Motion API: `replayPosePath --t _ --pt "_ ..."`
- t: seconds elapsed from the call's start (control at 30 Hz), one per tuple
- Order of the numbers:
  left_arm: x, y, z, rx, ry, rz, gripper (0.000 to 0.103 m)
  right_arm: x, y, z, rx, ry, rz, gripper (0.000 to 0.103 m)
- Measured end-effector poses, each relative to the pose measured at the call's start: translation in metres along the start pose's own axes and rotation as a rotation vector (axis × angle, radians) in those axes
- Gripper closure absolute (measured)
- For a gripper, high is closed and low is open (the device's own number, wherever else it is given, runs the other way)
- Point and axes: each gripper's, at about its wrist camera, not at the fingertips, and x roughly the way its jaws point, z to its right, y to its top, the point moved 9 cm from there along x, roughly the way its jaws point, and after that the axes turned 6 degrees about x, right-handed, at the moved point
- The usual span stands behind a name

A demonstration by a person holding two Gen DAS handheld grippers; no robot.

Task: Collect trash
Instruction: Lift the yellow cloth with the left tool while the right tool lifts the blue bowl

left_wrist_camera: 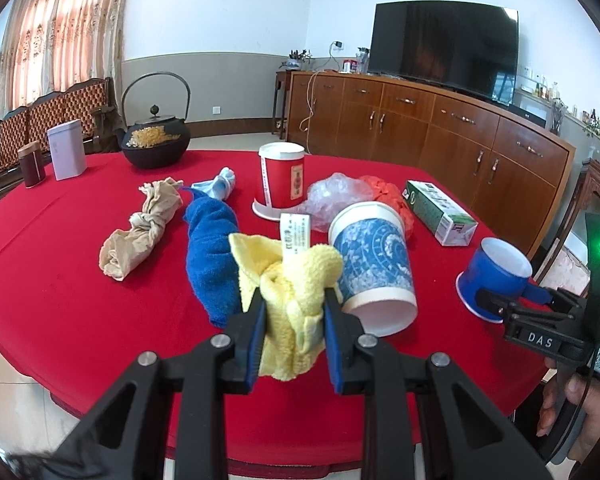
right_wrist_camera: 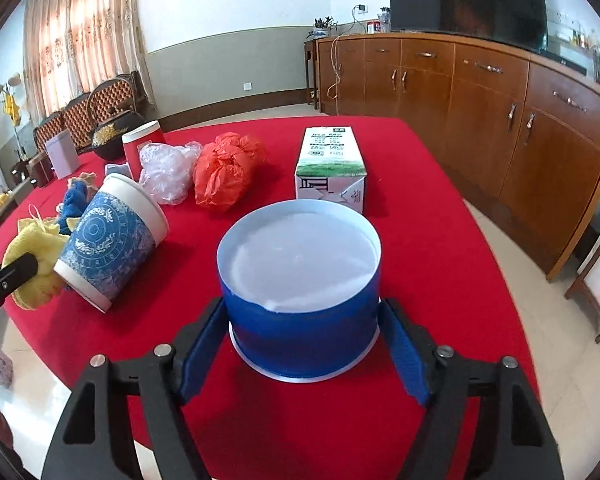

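Left gripper (left_wrist_camera: 294, 312): we see its blue-padded fingers narrowed and pressing on a crumpled yellow terry cloth (left_wrist_camera: 296, 280), which bulges up between the pads over the near part of the red tablecloth (left_wrist_camera: 60, 280).
Right gripper (right_wrist_camera: 300, 332): we see its fingers spread wide on either side of a small blue paper cup with a white inside (right_wrist_camera: 300, 280); the pads stand just off the cup's wall, with a sliver of gap on each side, so nothing is clamped.
Blue cup: it sits on the cloth near the table's near edge, its open mouth tipped toward the right wrist camera.
Patterned cup: a larger white paper cup with a blue printed band (right_wrist_camera: 112, 248) lies tilted just beside the yellow cloth.
Other trash: we count a clear plastic bag (right_wrist_camera: 166, 174), a crumpled orange-red plastic bag (right_wrist_camera: 224, 176) and a green-and-white carton (right_wrist_camera: 332, 164) farther back.
Cloths: a blue towel (left_wrist_camera: 210, 256) and a knotted beige rag (left_wrist_camera: 140, 228) lie left of the yellow one.
Far side: a red cup with a white lid (left_wrist_camera: 282, 176) and a black iron teapot (left_wrist_camera: 156, 136).
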Motion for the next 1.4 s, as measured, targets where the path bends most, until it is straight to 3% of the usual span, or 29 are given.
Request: replayPosePath --t 0.27,0.4,0.87,1.13,1.4 --pt "0.003 -0.002 0.001 -0.001 0.001 -0.008 0.075 0.004 0.01 0.004 0.033 0.022 0.0 0.021" --pt "0.002 -0.002 0.0 -0.002 0.002 -0.008 0.075 -0.002 0.011 0.004 0.021 0.017 0.03 0.025" --pt "-0.039 0.02 0.026 0.023 -0.029 0.066 0.075 -0.09 0.017 0.021 -0.004 -0.025 0.157 0.026" --pt "-0.064 0.02 0.062 0.063 -0.08 0.084 0.075 -0.15 0.005 0.066 0.025 -0.09 0.209 0.026" --pt "-0.067 0.017 0.097 0.093 -0.119 0.069 0.075 -0.186 -0.017 0.121 0.077 -0.152 0.205 0.026"
